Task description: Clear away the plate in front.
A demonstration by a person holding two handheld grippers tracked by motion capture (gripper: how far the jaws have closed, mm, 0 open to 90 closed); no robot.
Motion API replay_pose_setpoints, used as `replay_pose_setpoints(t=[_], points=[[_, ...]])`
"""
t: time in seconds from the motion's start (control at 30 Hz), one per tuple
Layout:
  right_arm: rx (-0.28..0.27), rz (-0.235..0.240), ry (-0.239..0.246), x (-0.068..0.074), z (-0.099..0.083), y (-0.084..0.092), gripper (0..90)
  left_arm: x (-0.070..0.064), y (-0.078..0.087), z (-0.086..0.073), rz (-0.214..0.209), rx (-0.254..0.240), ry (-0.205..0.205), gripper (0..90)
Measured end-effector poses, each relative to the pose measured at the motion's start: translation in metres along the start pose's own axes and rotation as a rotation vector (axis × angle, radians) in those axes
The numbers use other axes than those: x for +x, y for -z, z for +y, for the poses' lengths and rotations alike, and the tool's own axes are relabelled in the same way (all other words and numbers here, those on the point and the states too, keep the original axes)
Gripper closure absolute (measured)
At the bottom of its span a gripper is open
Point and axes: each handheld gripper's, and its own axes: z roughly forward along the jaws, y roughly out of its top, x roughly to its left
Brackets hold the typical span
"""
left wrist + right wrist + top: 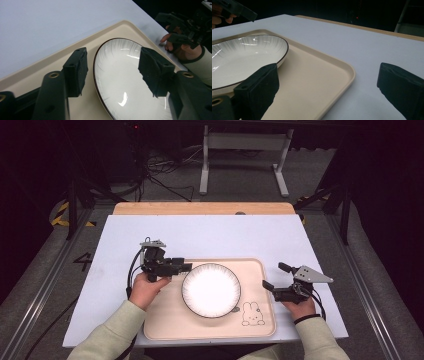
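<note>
Covering wooden table (200, 208) — white sheet (210, 237); dark room, grey floor (310, 170).

Dim room lay in shadow, grey floor (320, 175) beyond the tongs, white metal frame (245, 142) stood at the far side, black cables (160, 170) trailed nearby, yellow-black hazard tape (62, 215) marked the floor.

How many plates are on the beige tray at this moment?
1. The single white plate with a dark rim lies in the middle of the beige tray, beside the printed rabbit drawing. Nothing seems hidden under it.
</note>
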Motion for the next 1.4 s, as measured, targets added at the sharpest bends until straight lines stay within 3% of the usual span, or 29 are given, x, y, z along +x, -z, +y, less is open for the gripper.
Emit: replay_pose_setpoints(t=[0.17,0.5,0.8,0.97,1.1,1.23,1.27,1.4], points=[[0.001,0.008,0.001,0.0,0.0,0.0,4.5,-0.003,0.015,-0.004,0.02,-0.036,-0.051,32.7],[0.001,0.01,0.002,0.0,0.0,0.0,4.4,-0.002,0.039,-0.01,0.044,-0.109,-0.088,22.2],[0.001,0.01,-0.002,0.0,0.0,0.0,4.4,-0.002,0.054,-0.017,0.05,-0.137,-0.118,19.3],[-0.002,0.008,0.001,0.0,0.0,0.0,4.4,0.0,0.06,-0.026,0.069,-0.141,-0.159,7.9],[-0.004,0.008,0.0,-0.001,0.0,0.0,4.4,0.004,0.068,-0.033,0.084,-0.164,-0.167,6.8],[-0.006,0.008,0.0,-0.001,0.0,0.0,4.3,0.007,0.075,-0.039,0.101,-0.176,-0.205,5.2],[-0.005,0.007,-0.002,-0.001,0.0,0.0,4.3,0.008,0.076,-0.041,0.117,-0.168,-0.23,4.7],[-0.004,0.007,-0.002,-0.001,0.0,0.001,4.3,0.012,0.08,-0.048,0.095,-0.179,-0.206,3.1]])
